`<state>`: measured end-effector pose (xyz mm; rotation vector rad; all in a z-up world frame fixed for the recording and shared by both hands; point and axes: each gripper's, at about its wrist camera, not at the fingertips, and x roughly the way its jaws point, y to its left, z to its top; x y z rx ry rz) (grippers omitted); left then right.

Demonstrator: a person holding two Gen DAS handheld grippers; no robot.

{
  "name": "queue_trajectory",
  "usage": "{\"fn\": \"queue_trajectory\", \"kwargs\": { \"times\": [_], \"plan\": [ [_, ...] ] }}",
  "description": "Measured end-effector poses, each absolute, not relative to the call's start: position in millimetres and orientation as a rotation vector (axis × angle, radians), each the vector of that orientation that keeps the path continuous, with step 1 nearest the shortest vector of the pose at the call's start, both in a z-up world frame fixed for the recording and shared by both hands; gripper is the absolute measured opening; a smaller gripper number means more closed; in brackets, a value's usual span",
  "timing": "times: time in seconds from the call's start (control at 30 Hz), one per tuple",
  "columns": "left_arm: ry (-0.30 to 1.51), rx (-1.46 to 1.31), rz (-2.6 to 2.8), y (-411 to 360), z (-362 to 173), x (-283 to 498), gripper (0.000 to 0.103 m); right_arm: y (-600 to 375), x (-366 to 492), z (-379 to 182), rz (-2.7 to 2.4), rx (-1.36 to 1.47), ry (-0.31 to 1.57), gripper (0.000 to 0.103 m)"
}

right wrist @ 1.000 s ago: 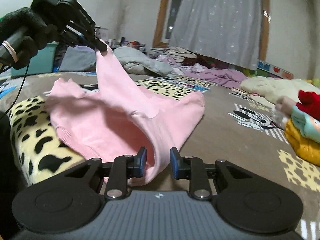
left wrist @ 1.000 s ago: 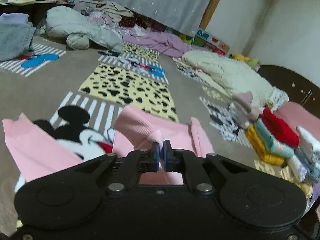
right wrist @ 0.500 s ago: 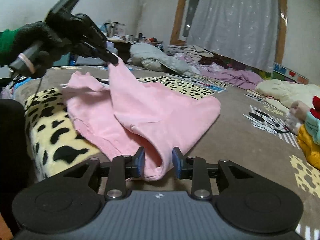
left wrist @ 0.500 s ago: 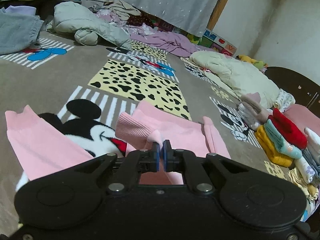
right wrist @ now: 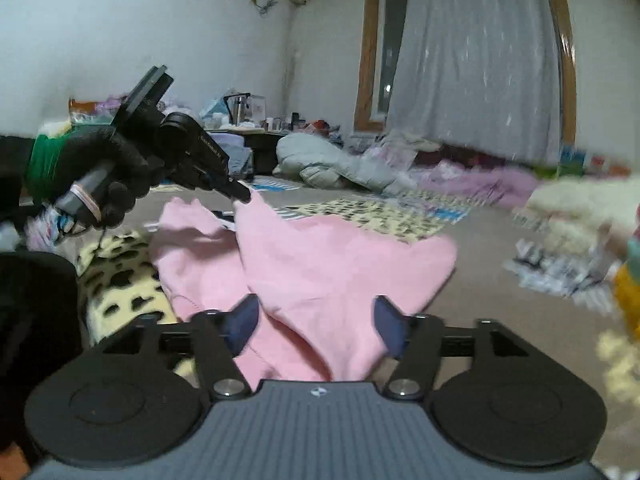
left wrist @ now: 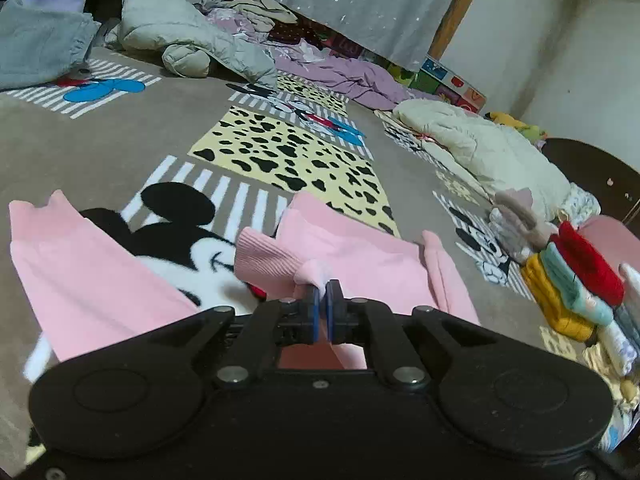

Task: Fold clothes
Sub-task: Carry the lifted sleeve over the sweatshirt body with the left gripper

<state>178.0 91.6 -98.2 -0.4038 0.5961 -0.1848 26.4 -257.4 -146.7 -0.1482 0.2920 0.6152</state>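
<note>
Your right gripper (right wrist: 314,322) just opened wide at the bottom middle, so the pink top (right wrist: 320,264) is free there. Your left gripper (left wrist: 327,300) still pinches its cuff.

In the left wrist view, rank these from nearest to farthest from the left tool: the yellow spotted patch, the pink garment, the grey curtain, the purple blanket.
1. pink garment, pinched in the left tool.
2. yellow spotted patch, just beyond, centre floor.
3. purple blanket, farther back, right of centre.
4. grey curtain, at the back wall.
</note>
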Motion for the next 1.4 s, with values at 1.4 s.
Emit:
{"fn": "queue_trajectory", "kwargs": {
  "times": [1.4],
  "plan": [
    [0.786,-0.268,-0.220,-115,-89,340,0.002,-267,63,-163,0.743,0.026,0.467,0.061]
  ]
}}
